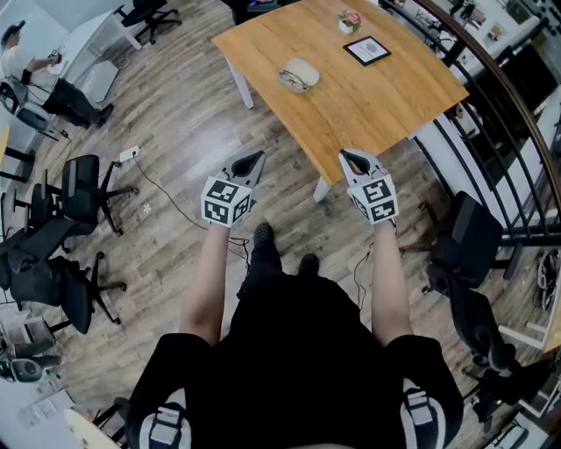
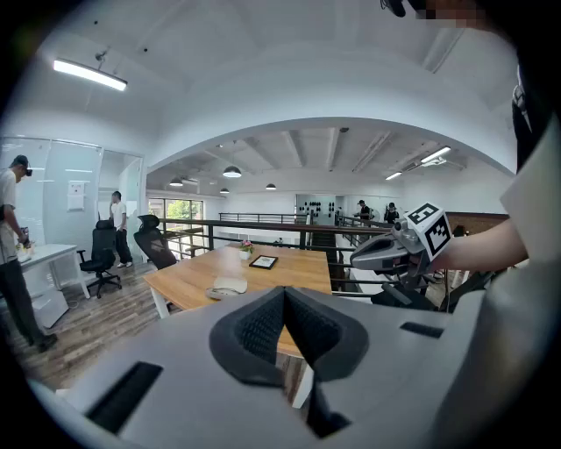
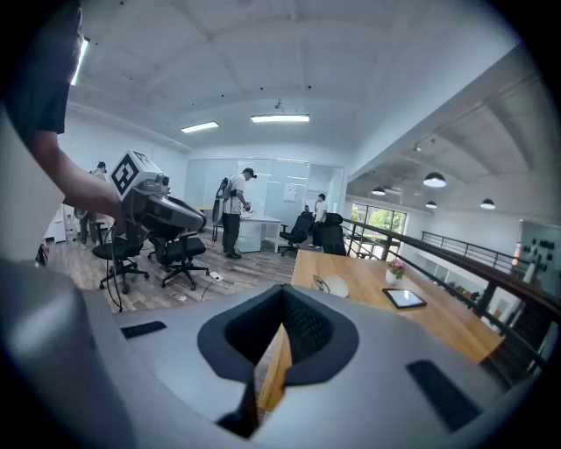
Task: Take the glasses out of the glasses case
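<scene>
Standing back from the table, the person holds both tongs out level in front, well apart from each other. Left gripper (image 1: 252, 160): grey plastic body, black ribbed pads pressed together into a narrow V, nothing between them. Right gripper (image 1: 352, 159): same build, pads also closed tight, nothing held. Each carries a white cube with black square markers on its back.

The glasses case (image 1: 298, 75) is a pale, smooth, rounded oval shell. It lies on the left part of the wooden table (image 1: 386, 105), far from both grippers and untouched. It looks open, with dark thin-rimmed glasses (image 1: 293, 82) lying in its near half (too small to be sure of the hinge).

The table top is a light, flat rectangle of warm wood grain on white legs. At its far side sits a black-framed flat rectangle, a picture frame (image 1: 366, 50) or a tablet, and beyond that a small white pot of pink flowers (image 1: 350, 21).

The floor is grey-brown wood planks (image 1: 175, 105). Black mesh office chairs (image 1: 79, 188) stand at the left. A dark metal railing (image 1: 513, 114) with a curved top bar runs along the right. A white power strip (image 1: 129, 154) with a black cable lies on the floor to the left of the grippers.
</scene>
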`<state>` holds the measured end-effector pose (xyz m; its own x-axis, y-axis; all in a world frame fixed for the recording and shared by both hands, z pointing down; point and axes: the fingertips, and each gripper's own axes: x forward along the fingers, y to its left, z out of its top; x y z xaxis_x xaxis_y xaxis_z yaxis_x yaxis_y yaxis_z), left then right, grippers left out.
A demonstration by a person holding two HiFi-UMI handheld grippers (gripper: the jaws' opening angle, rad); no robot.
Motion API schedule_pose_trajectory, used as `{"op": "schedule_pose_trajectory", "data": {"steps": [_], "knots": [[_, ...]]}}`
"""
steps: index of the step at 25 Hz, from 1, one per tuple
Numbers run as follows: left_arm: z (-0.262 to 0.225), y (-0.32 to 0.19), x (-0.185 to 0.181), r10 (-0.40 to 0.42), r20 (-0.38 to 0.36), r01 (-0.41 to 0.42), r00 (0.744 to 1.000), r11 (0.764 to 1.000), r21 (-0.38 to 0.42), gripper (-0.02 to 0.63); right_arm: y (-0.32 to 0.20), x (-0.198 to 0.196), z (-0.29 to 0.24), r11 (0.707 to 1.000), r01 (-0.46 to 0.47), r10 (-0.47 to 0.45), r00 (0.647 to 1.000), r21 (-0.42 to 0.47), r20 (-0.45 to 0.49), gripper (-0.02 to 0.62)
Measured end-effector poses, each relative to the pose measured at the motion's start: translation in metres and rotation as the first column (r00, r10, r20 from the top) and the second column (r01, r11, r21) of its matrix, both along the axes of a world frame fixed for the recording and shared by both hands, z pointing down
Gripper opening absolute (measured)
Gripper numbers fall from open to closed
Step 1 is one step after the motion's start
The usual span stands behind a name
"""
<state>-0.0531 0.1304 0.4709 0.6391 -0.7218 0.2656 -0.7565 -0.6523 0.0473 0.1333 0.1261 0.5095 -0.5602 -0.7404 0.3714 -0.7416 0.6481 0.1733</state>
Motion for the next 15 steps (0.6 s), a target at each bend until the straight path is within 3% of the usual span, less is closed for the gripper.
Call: {"op": "schedule_pose_trajectory", "data": {"steps": [15], "knots": [[-0.0065,0.0029,0.0069,-0.013,0.014,0.012,1.0,1.0,0.022,0.02,-0.0006,0.009,0.0018,1.0,-0.012,0.012,1.0,0.003,0.003,0.008]]}}
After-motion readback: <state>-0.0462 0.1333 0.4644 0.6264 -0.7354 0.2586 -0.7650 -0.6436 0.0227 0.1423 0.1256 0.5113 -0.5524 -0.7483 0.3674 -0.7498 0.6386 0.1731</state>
